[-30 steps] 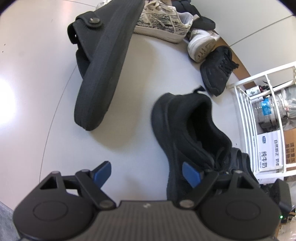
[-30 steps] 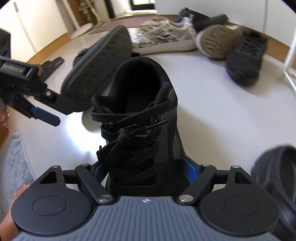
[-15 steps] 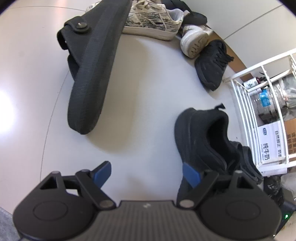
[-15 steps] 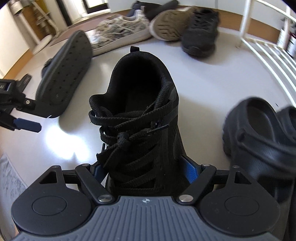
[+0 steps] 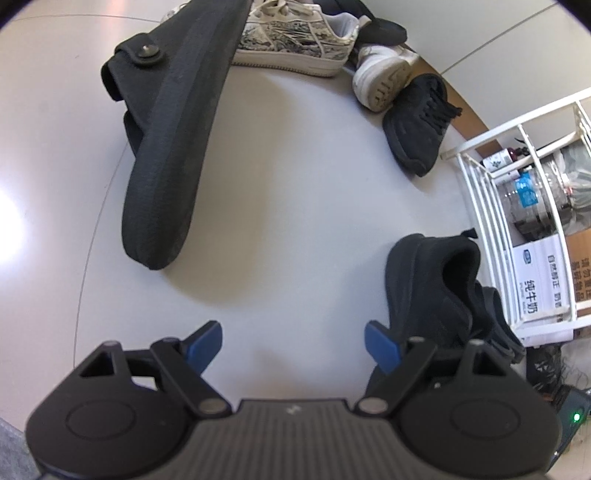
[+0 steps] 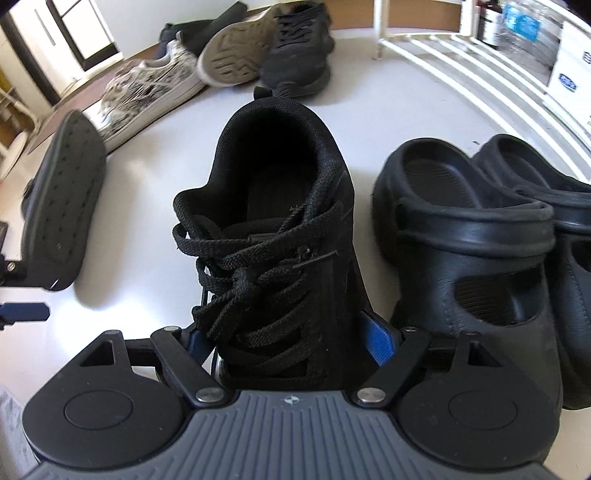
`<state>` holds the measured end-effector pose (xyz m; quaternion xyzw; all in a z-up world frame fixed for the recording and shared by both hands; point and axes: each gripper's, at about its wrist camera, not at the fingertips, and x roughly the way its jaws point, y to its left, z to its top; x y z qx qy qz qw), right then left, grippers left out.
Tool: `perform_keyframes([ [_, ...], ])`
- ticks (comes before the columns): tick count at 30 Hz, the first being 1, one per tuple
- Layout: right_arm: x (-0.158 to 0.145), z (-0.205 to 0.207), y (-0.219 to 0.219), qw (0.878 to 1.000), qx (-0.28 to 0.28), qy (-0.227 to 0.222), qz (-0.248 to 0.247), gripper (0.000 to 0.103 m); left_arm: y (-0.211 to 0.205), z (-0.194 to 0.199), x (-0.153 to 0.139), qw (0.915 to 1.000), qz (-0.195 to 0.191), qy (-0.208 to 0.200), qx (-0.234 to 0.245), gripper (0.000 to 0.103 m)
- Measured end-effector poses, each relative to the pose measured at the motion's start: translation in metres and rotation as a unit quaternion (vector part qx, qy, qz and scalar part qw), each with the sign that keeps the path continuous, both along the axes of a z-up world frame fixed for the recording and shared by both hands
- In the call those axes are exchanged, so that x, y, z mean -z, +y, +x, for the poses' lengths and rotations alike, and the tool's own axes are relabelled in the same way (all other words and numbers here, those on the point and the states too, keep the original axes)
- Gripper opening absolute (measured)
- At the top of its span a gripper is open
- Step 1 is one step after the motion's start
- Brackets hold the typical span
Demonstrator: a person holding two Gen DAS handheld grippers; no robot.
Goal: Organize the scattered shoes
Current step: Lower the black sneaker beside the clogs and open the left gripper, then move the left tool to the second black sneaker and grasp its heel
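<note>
Pale glossy floor [image 5: 295,206]. On it: black lace-up sneaker [image 6: 280,236] near centre, pair of black clogs [image 6: 480,266] just right of it. Black sandal [image 5: 173,140] lies tipped on its edge at left. Far side: patterned white sneaker [image 5: 291,40], a white shoe [image 5: 380,77] sole-out, another black sneaker [image 5: 417,122]. White wire rack [image 5: 491,229] stands at right.

— What sort of place was I steering through?

— A home entryway, as far as I could judge. Shoes lay scattered over a pale glossy floor [image 5: 295,177], a brown skirting [image 5: 465,110] ran along the wall, and a white wire rack [image 5: 487,206] held a water bottle [image 5: 532,192] and a printed carton [image 5: 539,284].

— Anything else?

— A doorway [image 6: 74,29] beyond a brown mat [image 6: 92,99].
</note>
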<state>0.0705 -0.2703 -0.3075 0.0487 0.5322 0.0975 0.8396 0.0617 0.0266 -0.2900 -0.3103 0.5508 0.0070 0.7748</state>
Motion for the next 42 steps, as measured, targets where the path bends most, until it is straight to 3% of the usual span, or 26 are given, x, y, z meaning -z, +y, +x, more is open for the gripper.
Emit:
perform_keyframes([
  [10,-0.002,0.004,-0.006,1.0,0.015,0.004,-0.007,0.084,0.001,0.001,0.001,1.0,-0.002,0.001,0.002,0.086],
  [16,0.006,0.01,-0.009,1.0,0.001,0.015,-0.008,0.094,-0.001,0.007,0.002,1.0,0.0,0.001,0.005,0.086],
  [21,0.004,0.011,-0.014,1.0,-0.012,0.021,0.004,0.095,-0.005,0.02,-0.005,0.9996,0.014,-0.01,0.021,0.086],
  [29,-0.007,-0.001,-0.031,0.999,-0.038,0.017,0.023,0.095,-0.012,0.059,-0.029,0.9974,0.035,-0.039,0.049,0.086],
  [36,-0.023,-0.01,-0.049,0.997,-0.059,-0.002,0.042,0.094,-0.013,0.095,-0.046,0.9969,0.043,-0.026,0.061,0.086],
  [42,-0.032,-0.012,-0.06,0.996,-0.064,-0.021,0.056,0.094,-0.032,0.152,-0.067,0.9917,0.071,-0.043,0.098,0.086],
])
